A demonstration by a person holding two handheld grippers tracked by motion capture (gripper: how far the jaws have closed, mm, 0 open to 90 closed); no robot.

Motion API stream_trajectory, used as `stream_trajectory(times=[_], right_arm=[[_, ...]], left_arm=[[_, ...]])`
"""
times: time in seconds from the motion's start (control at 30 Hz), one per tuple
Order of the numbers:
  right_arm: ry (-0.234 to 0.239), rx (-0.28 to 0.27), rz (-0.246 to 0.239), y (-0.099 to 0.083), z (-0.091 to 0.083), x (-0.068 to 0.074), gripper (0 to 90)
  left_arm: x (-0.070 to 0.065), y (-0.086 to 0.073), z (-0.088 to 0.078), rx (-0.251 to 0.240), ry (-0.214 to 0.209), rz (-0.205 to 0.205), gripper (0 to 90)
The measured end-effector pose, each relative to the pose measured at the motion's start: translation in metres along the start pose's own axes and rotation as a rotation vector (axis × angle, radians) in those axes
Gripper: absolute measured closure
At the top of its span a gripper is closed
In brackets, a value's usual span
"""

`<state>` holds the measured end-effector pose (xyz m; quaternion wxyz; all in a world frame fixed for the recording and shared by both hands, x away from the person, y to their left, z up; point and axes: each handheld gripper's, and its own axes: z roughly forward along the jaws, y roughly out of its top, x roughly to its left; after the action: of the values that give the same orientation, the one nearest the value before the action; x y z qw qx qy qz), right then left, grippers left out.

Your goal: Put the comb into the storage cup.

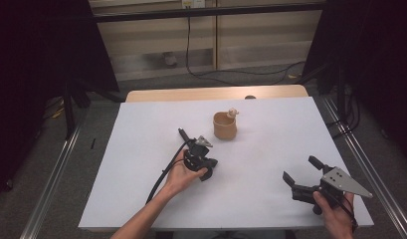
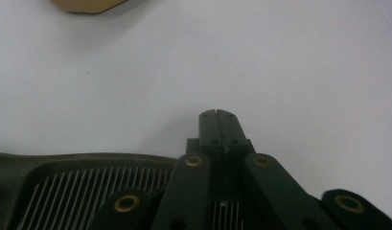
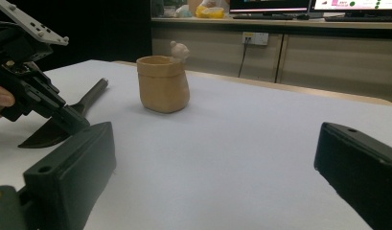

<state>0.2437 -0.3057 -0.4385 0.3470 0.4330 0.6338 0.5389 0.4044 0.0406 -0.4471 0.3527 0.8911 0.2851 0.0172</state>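
Covering most of the table [image 1: 141, 129], the white sheet carries a tan pot [image 1: 225, 126] near its centre. Your right gripper [image 1: 301, 173] rests near the front right corner, jaws spread wide, nothing between them. Your left gripper [image 1: 207, 170] has its jaws pressed together, empty, just short of the pot. A black spatula [image 3: 64, 117] lies partly hidden behind it; the small figure [image 3: 179, 50] on the pot's rim is hard to make out.

tan cup [image 1: 224, 126] with a pale figure on its rim, white table [image 1: 141, 149], black tools, black spatula [image 3: 64, 120].
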Motion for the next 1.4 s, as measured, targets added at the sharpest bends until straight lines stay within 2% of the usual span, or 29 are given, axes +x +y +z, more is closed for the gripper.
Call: stream_trajectory(times=[0.43, 0.63, 0.73, 0.93, 1.0, 1.27, 1.4], right_arm=[[0.008, -0.007, 0.0, 0.0001, -0.0009, 0.0004, 0.0], [0.008, -0.009, 0.002, 0.0002, -0.0012, -0.0002, 0.0], [0.008, -0.006, 0.0, 0.0001, -0.0015, 0.0, 0.0], [0.007, -0.006, -0.002, 0.0, -0.0009, 0.0005, 0.0], [0.009, -0.005, -0.001, 0.0, -0.0015, 0.0004, 0.0], [0.011, -0.003, -0.003, -0.0001, -0.0016, 0.0006, 0.0], [0.014, -0.005, -0.002, 0.0, -0.0018, 0.0004, 0.0]], left_arm=[[0.0034, -0.0014, -0.0003, -0.006, -0.021, -0.042, 90.0], [0.0032, -0.0011, -0.0011, 0.002, -0.02, -0.02, 90.0], [0.0003, -0.0015, -0.0019, 0.006, -0.006, -0.006, 90.0], [0.0, -0.0036, -0.0036, 0.003, -0.001, -0.009, 90.0], [-0.0015, -0.005, -0.0042, -0.001, 0.008, 0.005, 90.0], [0.0015, -0.0068, -0.0065, 0.003, -0.014, -0.025, 90.0], [0.0059, -0.0097, -0.008, -0.006, -0.039, -0.045, 90.0]])
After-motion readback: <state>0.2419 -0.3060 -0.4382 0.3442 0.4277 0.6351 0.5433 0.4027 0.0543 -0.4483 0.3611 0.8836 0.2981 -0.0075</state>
